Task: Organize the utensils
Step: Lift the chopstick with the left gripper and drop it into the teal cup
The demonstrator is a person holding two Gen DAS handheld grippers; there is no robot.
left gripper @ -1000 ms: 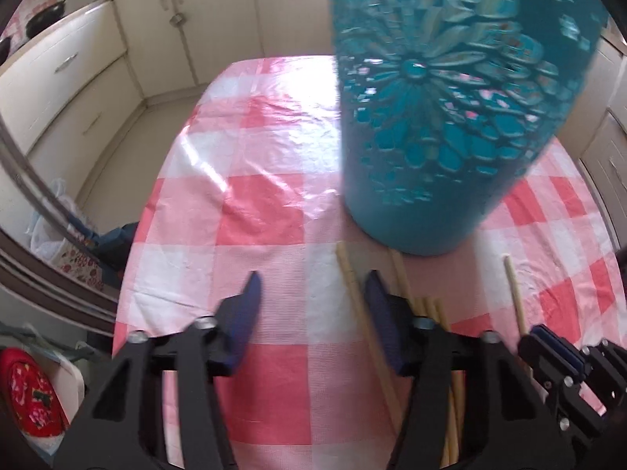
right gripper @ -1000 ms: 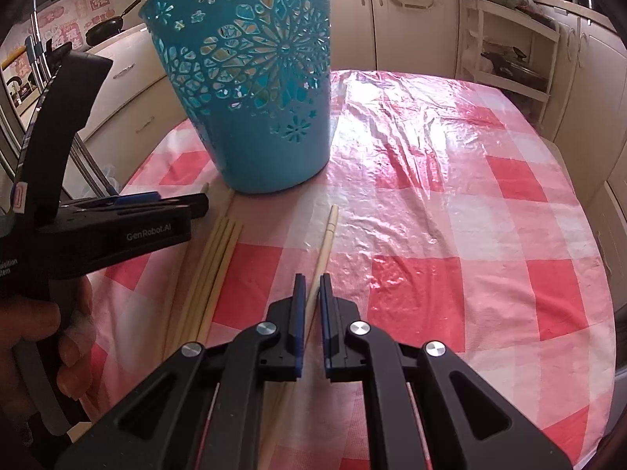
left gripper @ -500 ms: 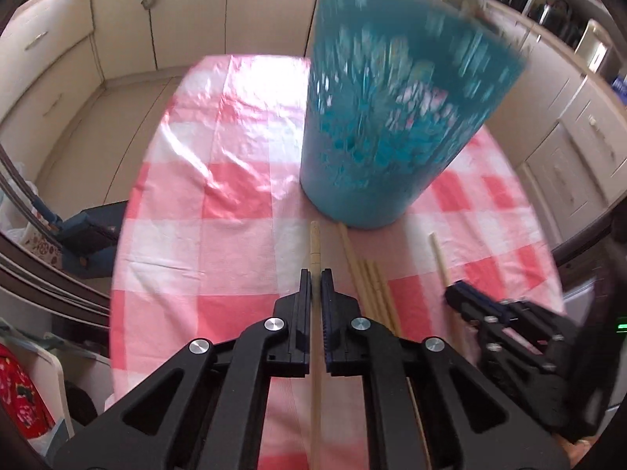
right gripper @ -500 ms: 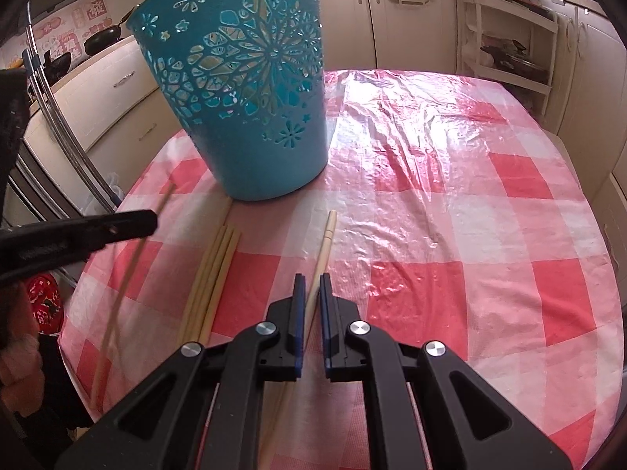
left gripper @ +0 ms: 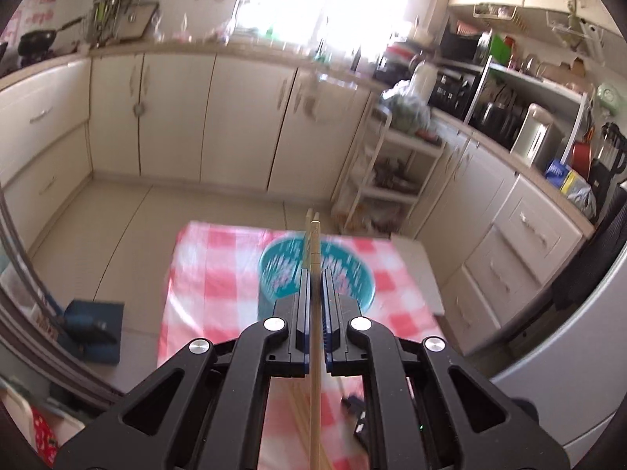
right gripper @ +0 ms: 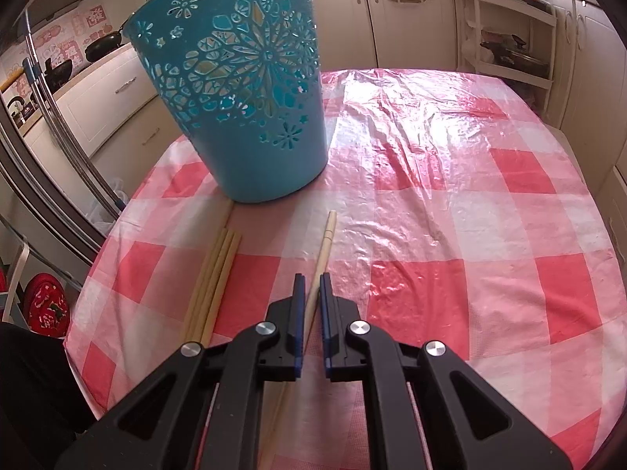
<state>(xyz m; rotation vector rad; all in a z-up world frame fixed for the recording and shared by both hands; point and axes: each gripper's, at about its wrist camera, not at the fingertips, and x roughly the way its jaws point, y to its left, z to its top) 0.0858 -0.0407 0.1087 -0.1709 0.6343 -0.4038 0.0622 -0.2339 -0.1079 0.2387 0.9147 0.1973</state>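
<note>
- Left gripper [left gripper: 314, 274]: clamped on one wooden chopstick [left gripper: 314, 313], held high above the table; its tip lies over the open mouth of the teal basket [left gripper: 352, 274].
- Right gripper [right gripper: 309, 280]: jaws close together around a single chopstick [right gripper: 324, 243] lying on the checked tablecloth [right gripper: 450, 235]; firm contact cannot be told.
- Chopstick bundle [right gripper: 213, 278]: flat on the cloth, left of the single one, near the basket's base.

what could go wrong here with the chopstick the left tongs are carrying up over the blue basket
The left tongs pinch one chopstick with much of its length sticking out both ways, so it could pivot or slip. The blue basket below is blurred in that view, so the drop could miss its opening. Its cut-out wall might let a thin stick poke through. The right tongs straddle another chopstick on the table.
</note>
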